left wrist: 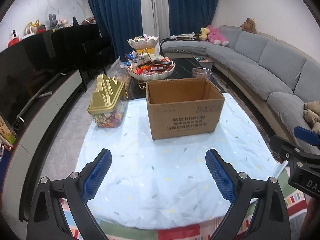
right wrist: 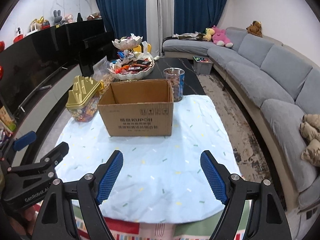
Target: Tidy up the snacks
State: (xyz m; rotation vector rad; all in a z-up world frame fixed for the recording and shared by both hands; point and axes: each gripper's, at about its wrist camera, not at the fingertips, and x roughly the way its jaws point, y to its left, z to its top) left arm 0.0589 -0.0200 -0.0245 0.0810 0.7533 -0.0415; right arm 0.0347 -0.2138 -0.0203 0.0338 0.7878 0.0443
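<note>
Sitting on the soft blue cloth (left wrist: pixel 156 180), the brown cardboard box (left wrist: pixel 184 112) shows bare inner walls up top, its bottom hidden, while wrapped snacks (left wrist: pixel 152 68) fill the shiny shell-shaped bowl (left wrist: pixel 150 76) at 12 o'clock behind it. That fits snacks waiting to go in, or a box just emptied out. Both the left gripper (left wrist: pixel 158 172) and right gripper (right wrist: pixel 161 175) are spread wide, bumpy blue pads holding nothing; a gold-lidded candy tub (left wrist: pixel 108 104) stands at 9 o'clock of the box

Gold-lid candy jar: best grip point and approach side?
Judging by shape, grip the candy jar across its clear lower body, coming in level from the near side. The stepped gold lid gives no flat faces for the jaws, and the cardboard box stands to its right, so the left gripper suits best.
</note>
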